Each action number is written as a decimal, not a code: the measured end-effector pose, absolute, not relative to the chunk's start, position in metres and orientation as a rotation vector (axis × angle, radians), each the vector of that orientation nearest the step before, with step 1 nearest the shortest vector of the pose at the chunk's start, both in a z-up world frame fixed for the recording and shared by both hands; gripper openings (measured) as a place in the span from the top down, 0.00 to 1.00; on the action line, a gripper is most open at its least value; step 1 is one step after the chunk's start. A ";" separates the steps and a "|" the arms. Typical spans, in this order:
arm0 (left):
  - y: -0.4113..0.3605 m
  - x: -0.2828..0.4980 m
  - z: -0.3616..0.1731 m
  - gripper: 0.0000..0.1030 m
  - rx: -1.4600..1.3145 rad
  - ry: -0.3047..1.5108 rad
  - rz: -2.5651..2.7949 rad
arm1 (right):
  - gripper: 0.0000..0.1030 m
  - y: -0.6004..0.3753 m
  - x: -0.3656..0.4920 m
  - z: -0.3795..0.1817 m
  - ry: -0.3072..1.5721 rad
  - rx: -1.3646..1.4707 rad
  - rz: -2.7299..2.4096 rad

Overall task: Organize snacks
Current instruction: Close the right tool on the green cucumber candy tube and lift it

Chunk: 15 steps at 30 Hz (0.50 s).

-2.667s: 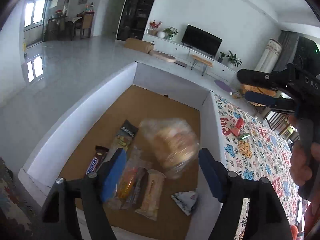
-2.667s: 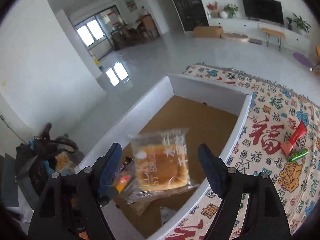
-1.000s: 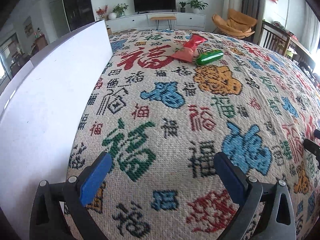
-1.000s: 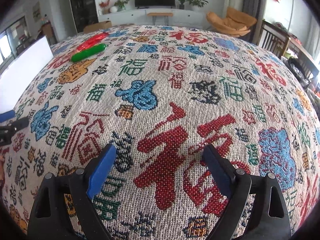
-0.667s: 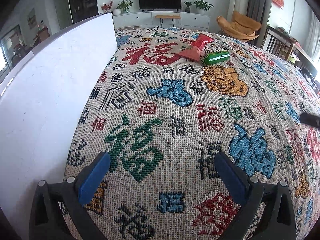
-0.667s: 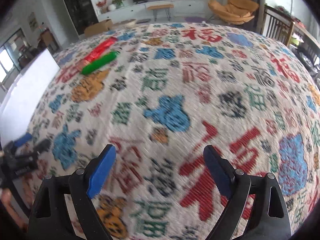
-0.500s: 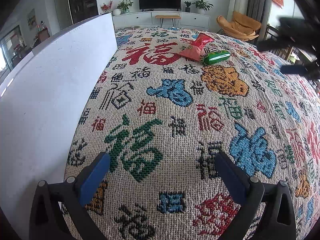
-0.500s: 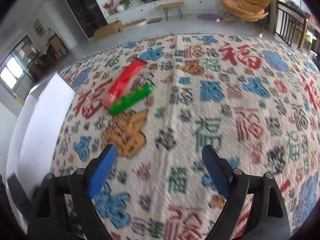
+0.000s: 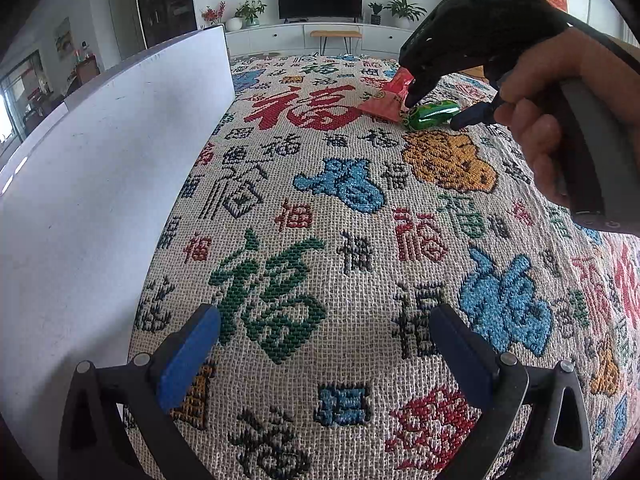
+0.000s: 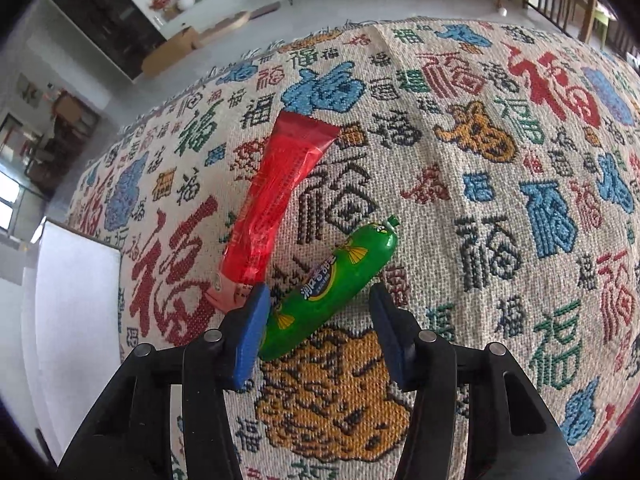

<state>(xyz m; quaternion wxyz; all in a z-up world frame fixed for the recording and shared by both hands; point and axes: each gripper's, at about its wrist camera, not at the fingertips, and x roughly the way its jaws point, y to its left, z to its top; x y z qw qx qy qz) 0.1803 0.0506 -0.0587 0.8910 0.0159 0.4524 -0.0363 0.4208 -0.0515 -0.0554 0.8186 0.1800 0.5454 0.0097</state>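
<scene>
Snacks on a woven cloth [image 9: 360, 240] patterned with bright characters, living room beyond.

White box wall [image 9: 100, 168] at left; left gripper [image 9: 320, 344] hovers wide, empty. Far right, a hand [image 9: 560, 92] angles the right gripper [image 10: 316, 300] down, jaws closing around the green sausage [image 10: 332, 280], beside the red packet [image 10: 276, 196].

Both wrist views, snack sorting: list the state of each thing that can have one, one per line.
Green sausage snack: lying on the patterned cloth, sealed, between the right gripper's pads.
Red snack packet: lying flat beside the green one, sealed, not gripped.
Right gripper: jaws closing around the green snack, not yet clamped.
Left gripper: open, empty, above the cloth.
White box: outer wall visible only; contents hidden.
</scene>
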 end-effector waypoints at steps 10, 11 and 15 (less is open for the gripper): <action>0.050 0.180 -0.058 0.00 0.032 0.939 -0.075 | 0.77 -0.033 0.413 -0.053 1.193 0.038 0.021; 0.050 0.180 -0.058 0.00 0.032 0.939 -0.074 | 0.77 -0.037 0.407 -0.052 1.194 0.031 0.029; 0.051 0.181 -0.058 0.00 0.032 0.939 -0.074 | 0.77 -0.069 0.373 -0.040 1.151 0.028 0.072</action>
